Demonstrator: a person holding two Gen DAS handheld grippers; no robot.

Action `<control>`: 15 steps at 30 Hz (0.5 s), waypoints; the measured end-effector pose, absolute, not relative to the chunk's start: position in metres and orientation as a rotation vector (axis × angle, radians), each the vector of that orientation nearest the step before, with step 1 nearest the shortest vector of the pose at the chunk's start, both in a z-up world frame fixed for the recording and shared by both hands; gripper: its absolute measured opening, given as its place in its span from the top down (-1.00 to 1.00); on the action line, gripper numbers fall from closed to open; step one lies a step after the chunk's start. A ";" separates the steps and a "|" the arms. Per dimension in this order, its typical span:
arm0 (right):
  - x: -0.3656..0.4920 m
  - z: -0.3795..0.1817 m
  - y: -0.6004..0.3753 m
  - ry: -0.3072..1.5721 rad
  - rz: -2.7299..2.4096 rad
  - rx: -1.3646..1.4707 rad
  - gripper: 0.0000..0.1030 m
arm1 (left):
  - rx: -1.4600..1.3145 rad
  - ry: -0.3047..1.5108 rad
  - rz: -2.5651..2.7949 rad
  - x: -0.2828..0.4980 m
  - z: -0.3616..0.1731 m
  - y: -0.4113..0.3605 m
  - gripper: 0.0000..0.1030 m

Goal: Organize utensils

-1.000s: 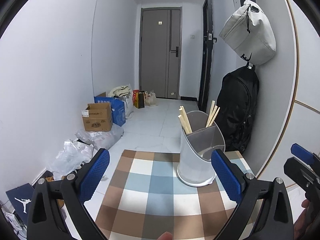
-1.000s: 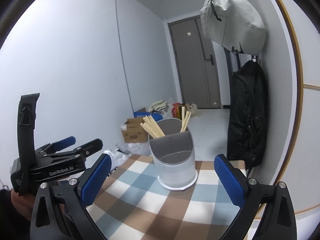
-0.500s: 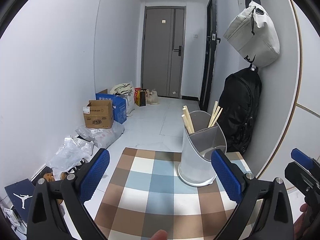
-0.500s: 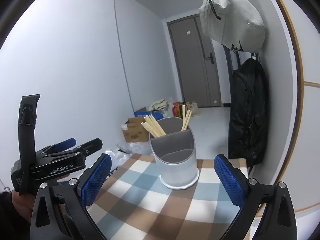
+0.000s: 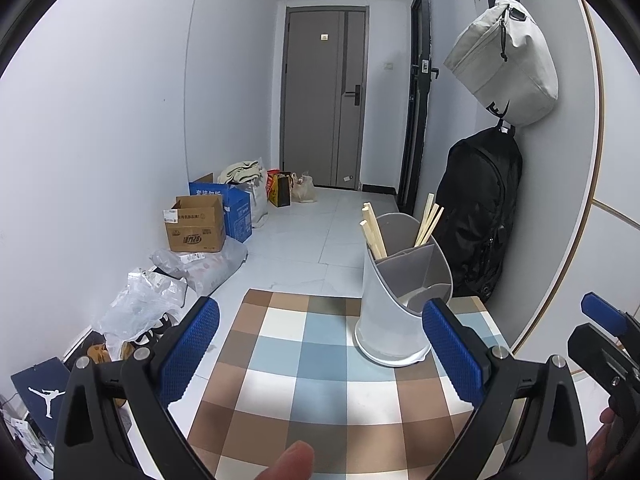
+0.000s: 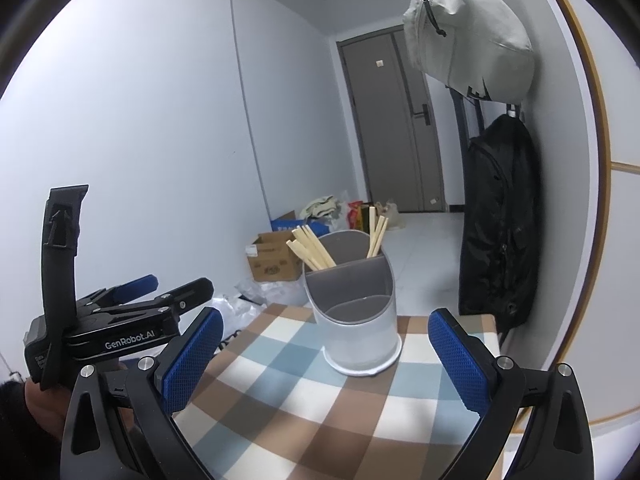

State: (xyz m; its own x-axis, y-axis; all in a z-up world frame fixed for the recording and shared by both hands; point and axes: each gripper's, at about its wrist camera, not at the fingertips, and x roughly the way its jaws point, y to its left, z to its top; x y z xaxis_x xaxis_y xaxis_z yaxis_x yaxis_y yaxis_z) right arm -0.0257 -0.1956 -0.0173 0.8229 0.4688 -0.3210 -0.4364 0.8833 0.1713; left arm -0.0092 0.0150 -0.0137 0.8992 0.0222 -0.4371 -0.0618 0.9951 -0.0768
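We see the left gripper spread wide with nothing between its blue pads, held above the checked cloth just short of the utensil holder. The right gripper is likewise wide apart and empty, its pads on either side of the holder in view but not touching it. The holder stands upright at the far edge of the cloth. Wooden chopsticks lean in its rear left compartment, and a few more in the rear right; the front compartment looks empty.
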 end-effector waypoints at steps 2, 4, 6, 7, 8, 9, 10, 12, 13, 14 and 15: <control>-0.024 -0.018 -0.196 0.372 0.479 0.097 -1.00 | -0.090 0.449 0.045 -0.010 -0.013 0.015 -0.92; -0.025 -0.018 -0.197 0.372 0.477 0.099 -1.00 | -0.089 0.447 0.043 -0.010 -0.014 0.016 -0.92; -0.025 -0.017 -0.196 0.367 0.477 0.096 -1.00 | -0.091 0.446 0.032 -0.010 -0.014 0.016 -0.92; -0.026 -0.017 -0.196 0.365 0.478 0.094 -1.00 | -0.091 0.445 0.027 -0.011 -0.013 0.016 -0.92; -0.026 -0.017 -0.196 0.364 0.479 0.093 -1.00 | -0.089 0.442 0.028 -0.011 -0.013 0.015 -0.92; -0.027 -0.017 -0.195 0.363 0.480 0.092 -1.00 | -0.085 0.440 0.032 -0.012 -0.013 0.015 -0.92; -0.027 -0.017 -0.195 0.361 0.482 0.089 -1.00 | -0.083 0.439 0.033 -0.012 -0.013 0.015 -0.92; -0.027 -0.017 -0.194 0.358 0.484 0.084 -1.00 | -0.085 0.442 0.029 -0.012 -0.013 0.014 -0.92; -0.028 -0.017 -0.194 0.356 0.486 0.082 -1.00 | -0.083 0.444 0.031 -0.012 -0.013 0.014 -0.92; -0.028 -0.016 -0.194 0.355 0.487 0.081 -1.00 | -0.082 0.446 0.032 -0.011 -0.013 0.014 -0.92; -0.028 -0.016 -0.194 0.353 0.488 0.080 -1.00 | -0.086 0.448 0.030 -0.011 -0.013 0.015 -0.92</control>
